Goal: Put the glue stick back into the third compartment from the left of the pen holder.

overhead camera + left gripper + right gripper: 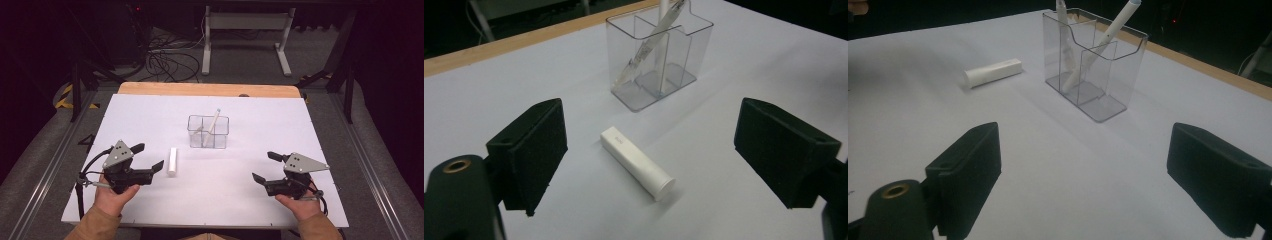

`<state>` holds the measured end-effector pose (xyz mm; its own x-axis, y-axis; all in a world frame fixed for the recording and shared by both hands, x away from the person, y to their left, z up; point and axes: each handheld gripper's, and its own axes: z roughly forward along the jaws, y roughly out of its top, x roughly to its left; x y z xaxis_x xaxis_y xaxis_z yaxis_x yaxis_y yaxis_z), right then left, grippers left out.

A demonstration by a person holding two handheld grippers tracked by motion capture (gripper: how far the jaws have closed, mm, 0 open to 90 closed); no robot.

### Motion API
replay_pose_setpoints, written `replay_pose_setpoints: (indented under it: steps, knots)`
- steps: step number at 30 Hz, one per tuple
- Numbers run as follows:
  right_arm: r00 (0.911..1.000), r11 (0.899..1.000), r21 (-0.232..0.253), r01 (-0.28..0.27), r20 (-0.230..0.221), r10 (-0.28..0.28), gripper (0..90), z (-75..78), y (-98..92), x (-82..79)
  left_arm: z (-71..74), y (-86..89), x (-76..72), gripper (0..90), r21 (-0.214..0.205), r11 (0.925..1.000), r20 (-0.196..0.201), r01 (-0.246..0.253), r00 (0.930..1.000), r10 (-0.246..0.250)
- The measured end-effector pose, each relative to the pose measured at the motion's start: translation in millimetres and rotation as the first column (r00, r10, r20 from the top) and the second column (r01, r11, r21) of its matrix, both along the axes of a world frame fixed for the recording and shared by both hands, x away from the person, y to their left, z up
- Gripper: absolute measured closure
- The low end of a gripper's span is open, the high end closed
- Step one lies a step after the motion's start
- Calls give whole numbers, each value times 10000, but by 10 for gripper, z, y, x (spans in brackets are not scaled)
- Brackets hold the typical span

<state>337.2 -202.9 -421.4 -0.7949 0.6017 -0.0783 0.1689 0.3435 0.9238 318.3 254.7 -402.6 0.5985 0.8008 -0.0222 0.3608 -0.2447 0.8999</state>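
1. White tube (637, 163) lies flat on table (280, 210), just in front of left gripper (148, 156), apart from clear holder (208, 132).
2. Long axis runs toward holder, roughly along the reach; flat cap end faces the gripper.
3. Left gripper much nearer; right gripper (265, 166) well off.
4. Both: jaws wide apart, nothing btwn pads.

I note white desk (280, 200), wooden strip along far edge (210, 89). Behind far edge: grey floor, white metal stand (246, 30) with two feet, tangle of black cables (167, 62) toward far-left corner. Yellow-black hazard tape (65, 95) on floor off left edge. Metal rails (50, 160) flank left and right edges. Surroundings dark.
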Motion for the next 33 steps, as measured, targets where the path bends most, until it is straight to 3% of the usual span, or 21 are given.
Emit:
replay_pose_setpoints:
  steps: [7, 10, 12, 17, 26, 33]
  knots:
    - [10000, 9999, 105, -64, -2, 64, 146, 3, -4, -2, 26, -75, 15, 116, -138, 9971, -546, -751, 9957, 742]
    - [9999, 9999, 111, -103, -34, 103, 150, -2, 0, -3, 38, -60, 62, 101, -744, 9930, -1505, -914, 9854, 794]
    - [9999, 9999, 81, -120, -30, 120, 151, -4, 3, -2, 48, -63, 88, 101, -616, 9932, -1836, -985, 9793, 857]
    - [9999, 9999, 111, -116, -39, 116, 154, -4, 2, -4, 40, -114, 78, 96, -177, 9907, -1698, -1346, 9769, 1297]
    - [9999, 9998, 137, -124, -56, 125, 155, -7, 0, -3, 21, -173, 86, 60, 3, 9785, -1503, -2063, 9674, 2040]
    - [9999, 9998, 134, -132, -63, 133, 155, -10, 2, -1, 22, -218, 77, 47, -138, 9751, -1396, -2213, 9661, 2173]
